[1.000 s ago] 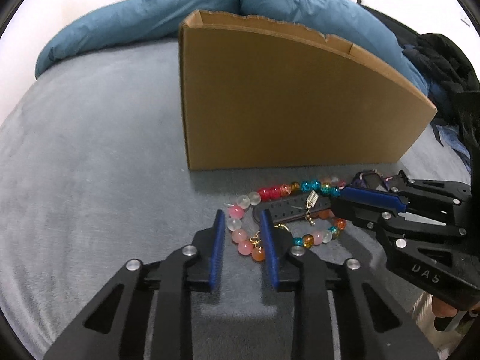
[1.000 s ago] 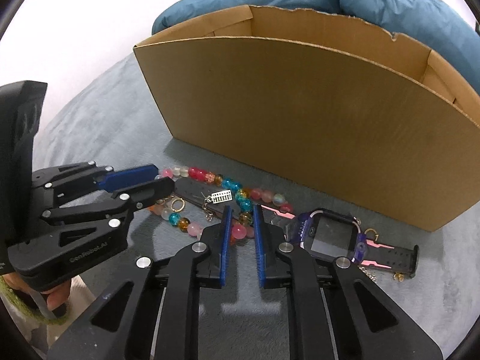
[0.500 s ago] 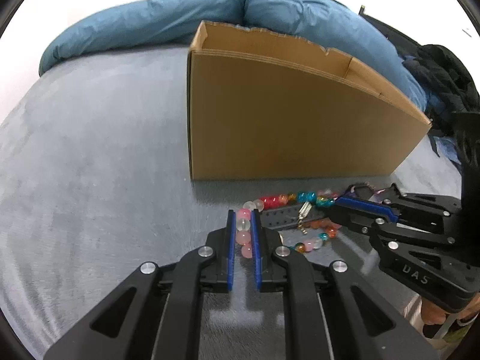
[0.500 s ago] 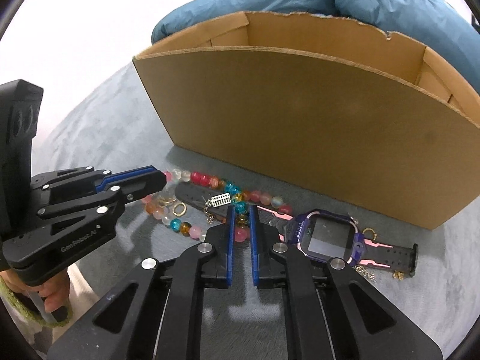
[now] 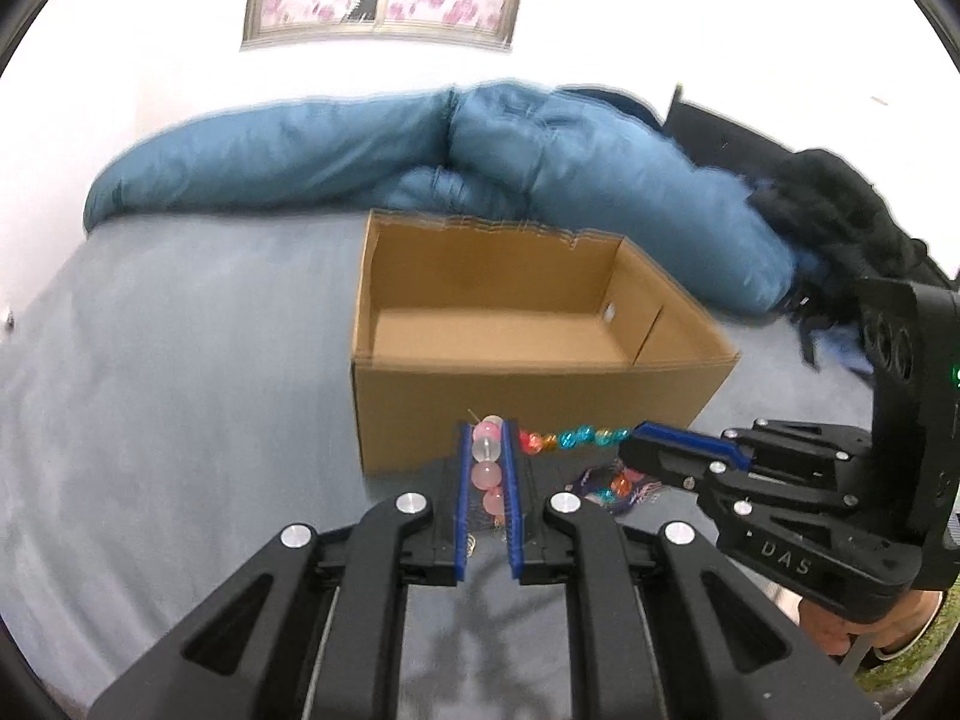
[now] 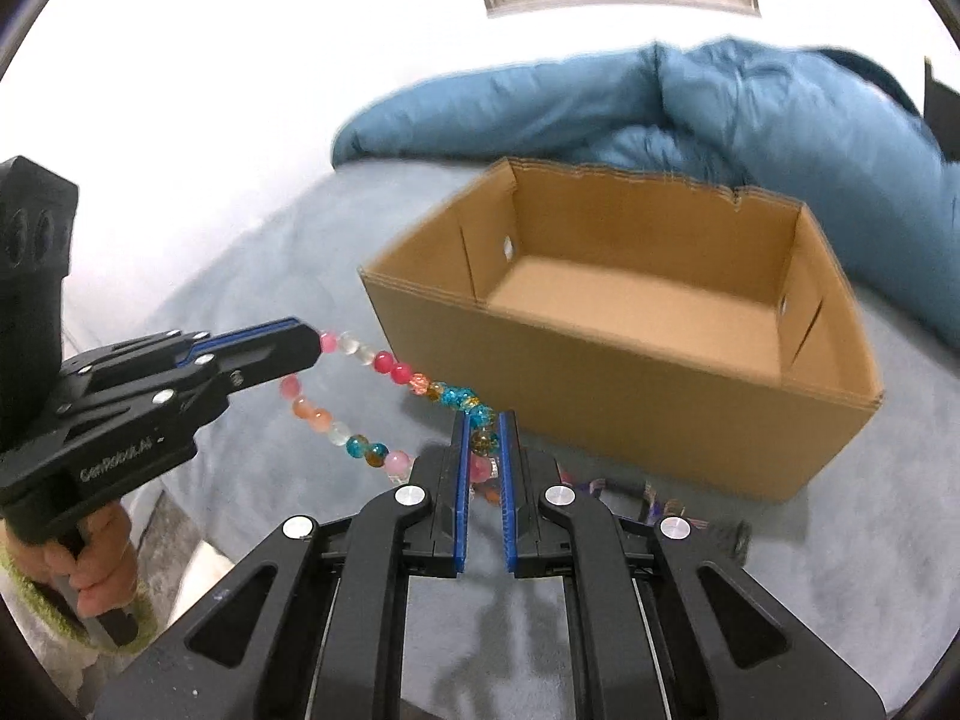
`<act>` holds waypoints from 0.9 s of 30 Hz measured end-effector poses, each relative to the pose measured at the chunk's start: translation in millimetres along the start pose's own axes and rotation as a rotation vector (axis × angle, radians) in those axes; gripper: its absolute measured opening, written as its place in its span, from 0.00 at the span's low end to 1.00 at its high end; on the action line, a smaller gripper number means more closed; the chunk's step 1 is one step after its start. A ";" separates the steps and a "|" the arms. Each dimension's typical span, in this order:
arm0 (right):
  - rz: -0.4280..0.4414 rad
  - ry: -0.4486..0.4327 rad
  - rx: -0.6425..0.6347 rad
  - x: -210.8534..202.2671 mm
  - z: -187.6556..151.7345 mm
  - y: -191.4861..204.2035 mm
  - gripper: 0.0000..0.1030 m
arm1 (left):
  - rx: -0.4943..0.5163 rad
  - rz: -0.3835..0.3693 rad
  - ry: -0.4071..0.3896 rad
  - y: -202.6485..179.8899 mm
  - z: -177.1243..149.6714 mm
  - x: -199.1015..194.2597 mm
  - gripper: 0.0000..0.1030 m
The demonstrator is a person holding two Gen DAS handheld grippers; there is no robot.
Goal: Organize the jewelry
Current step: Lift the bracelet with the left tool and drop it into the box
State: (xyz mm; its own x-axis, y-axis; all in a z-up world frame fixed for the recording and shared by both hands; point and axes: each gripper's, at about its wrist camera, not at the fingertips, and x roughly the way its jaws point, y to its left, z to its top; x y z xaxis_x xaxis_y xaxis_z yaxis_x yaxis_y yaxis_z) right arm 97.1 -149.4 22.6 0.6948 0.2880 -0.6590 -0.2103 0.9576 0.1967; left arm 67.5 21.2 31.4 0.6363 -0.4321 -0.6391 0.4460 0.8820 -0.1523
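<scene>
A string of coloured glass beads (image 6: 396, 371) hangs stretched between my two grippers, lifted off the grey bedsheet. My left gripper (image 5: 487, 429) is shut on its pink and clear beads (image 5: 486, 450). In the right wrist view the left gripper (image 6: 309, 342) shows at the left. My right gripper (image 6: 483, 420) is shut on the teal and amber end; in the left wrist view it (image 5: 630, 447) shows at the right. Just beyond both stands an open cardboard box (image 5: 420, 408) (image 6: 660, 396) with nothing visible inside. A purple watch (image 6: 666, 507) (image 5: 642, 489) lies on the sheet below, partly hidden.
A blue duvet (image 5: 360, 150) is bunched behind the box. Dark clothing (image 5: 840, 210) is piled at the back right. The grey bedsheet (image 5: 180, 360) stretches out left of the box. A person's hand (image 6: 102, 564) holds the left gripper's handle.
Both grippers closed on the bead string and rose, lifting it off the sheet until it hangs between them. The box's inside has come into sight. The watch stayed on the sheet.
</scene>
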 end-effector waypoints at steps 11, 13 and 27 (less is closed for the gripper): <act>0.109 0.022 0.115 22.0 112.1 -68.0 0.07 | 0.043 0.010 0.060 -1.4 122.6 76.4 0.08; 0.145 0.119 0.180 52.1 125.3 -92.7 0.07 | 0.036 0.010 0.125 3.4 133.2 107.3 0.08; 0.039 0.472 0.319 200.9 138.5 -138.2 0.07 | 0.067 0.199 0.520 17.9 135.9 278.9 0.09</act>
State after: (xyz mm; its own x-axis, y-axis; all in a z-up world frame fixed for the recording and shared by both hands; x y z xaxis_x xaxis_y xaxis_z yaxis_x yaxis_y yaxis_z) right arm 361.0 -223.6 -36.4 0.2923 0.3612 -0.8855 0.0396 0.9206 0.3886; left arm 338.5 -109.1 -47.2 0.3253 -0.0935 -0.9410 0.3987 0.9159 0.0468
